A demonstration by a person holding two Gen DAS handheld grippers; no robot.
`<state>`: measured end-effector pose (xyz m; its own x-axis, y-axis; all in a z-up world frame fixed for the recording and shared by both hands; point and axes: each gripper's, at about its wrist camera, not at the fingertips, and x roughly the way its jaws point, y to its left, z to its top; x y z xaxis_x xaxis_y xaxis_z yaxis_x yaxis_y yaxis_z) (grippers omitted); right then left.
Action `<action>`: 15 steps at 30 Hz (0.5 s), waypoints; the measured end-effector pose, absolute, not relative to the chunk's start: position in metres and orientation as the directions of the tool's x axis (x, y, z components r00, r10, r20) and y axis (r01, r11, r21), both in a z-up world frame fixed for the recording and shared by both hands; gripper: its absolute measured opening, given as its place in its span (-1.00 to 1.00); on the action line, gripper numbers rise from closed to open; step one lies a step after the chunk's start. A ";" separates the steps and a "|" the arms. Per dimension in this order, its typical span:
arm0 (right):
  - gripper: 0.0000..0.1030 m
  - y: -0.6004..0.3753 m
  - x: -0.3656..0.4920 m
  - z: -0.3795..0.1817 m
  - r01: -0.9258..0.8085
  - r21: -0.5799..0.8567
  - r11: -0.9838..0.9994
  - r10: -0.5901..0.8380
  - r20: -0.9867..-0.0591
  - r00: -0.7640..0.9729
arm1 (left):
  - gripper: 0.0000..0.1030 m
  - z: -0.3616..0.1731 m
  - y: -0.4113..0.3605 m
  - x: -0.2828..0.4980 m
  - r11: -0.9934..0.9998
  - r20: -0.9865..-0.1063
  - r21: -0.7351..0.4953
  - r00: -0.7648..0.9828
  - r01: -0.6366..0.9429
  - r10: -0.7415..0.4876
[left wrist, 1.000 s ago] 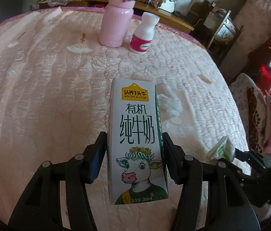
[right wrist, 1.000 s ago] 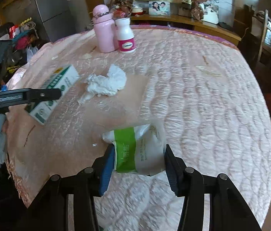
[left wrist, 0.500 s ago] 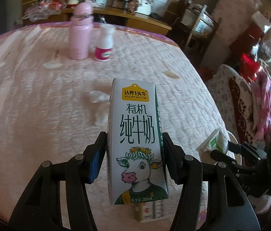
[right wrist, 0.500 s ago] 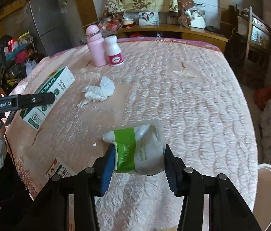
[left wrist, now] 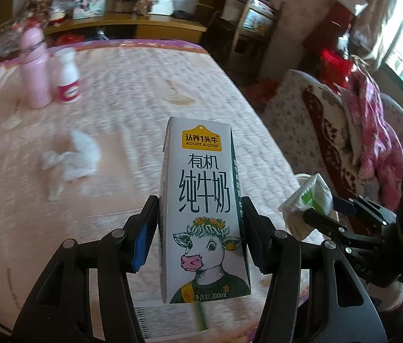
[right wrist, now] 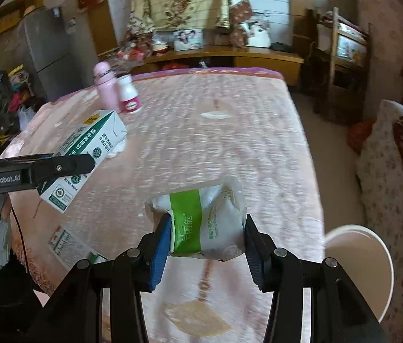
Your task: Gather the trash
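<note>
The left gripper [left wrist: 200,228] squeezes the milk carton [left wrist: 204,214] and the right gripper [right wrist: 205,240] squeezes the tissue pack [right wrist: 201,223], both lifted off the table [right wrist: 230,143], likely to drop in the white bin [right wrist: 358,268] at four o'clock.

daylit from the right, motion-blurred, fisheye-warped edges.
</note>
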<state>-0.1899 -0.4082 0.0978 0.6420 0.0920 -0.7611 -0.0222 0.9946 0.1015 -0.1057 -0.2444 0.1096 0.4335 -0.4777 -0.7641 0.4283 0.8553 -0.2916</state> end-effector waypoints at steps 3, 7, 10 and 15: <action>-0.10 -0.429 -0.199 0.098 0.017 0.101 0.995 0.066 -0.762 0.645 | 0.06 0.112 -0.266 -0.108 0.841 -0.763 -0.288 0.421 0.458 -0.491; -0.10 -0.453 -0.213 0.100 0.066 0.100 0.993 0.033 -0.761 0.648 | 0.06 0.112 -0.295 -0.113 0.820 -0.763 -0.284 0.401 0.496 -0.507; -0.10 -0.469 -0.222 0.102 0.098 0.102 0.990 0.014 -0.758 0.652 | 0.06 0.113 -0.313 -0.117 0.808 -0.763 -0.279 0.391 0.519 -0.515; -0.10 -0.492 -0.236 0.101 0.145 0.108 0.983 -0.013 -0.757 0.653 | 0.06 0.112 -0.340 -0.124 0.785 -0.765 -0.269 0.371 0.558 -0.526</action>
<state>-0.2357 -0.4922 0.1012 0.6529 -0.0127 -0.7573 0.1449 0.9835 0.1084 -0.1238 -0.3400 0.1122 0.3714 -0.5262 -0.7650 0.5578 0.7851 -0.2692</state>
